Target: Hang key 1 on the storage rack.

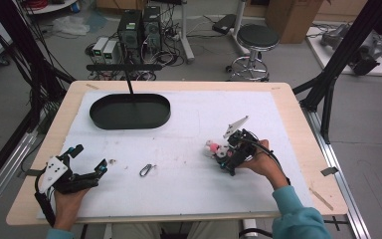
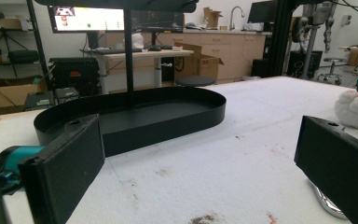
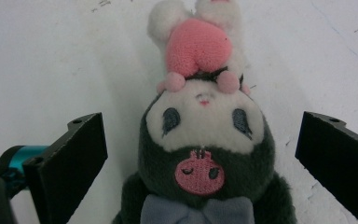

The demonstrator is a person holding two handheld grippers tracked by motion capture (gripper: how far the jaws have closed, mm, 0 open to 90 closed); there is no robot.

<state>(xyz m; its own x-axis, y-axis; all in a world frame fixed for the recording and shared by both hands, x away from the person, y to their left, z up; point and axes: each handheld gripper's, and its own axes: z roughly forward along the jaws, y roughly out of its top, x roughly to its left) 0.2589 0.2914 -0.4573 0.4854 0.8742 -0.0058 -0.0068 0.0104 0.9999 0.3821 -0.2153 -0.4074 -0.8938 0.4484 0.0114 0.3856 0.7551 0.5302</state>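
A plush toy with a dark body, white face, pink and white ears and a grey bow lies on the white mat. My right gripper is open, one jaw on each side of the toy with a gap on both sides. In the high view the right gripper sits right of centre over the plush toy. My left gripper rests open near the front left of the table, with nothing between its jaws. In its own view the left gripper faces a black oval tray.
The black oval tray with an upright post stands at the back left of the white mat. A metal clip lies at the front centre, and a small bit lies near the left gripper. The metal clip shows beside the left gripper's right jaw.
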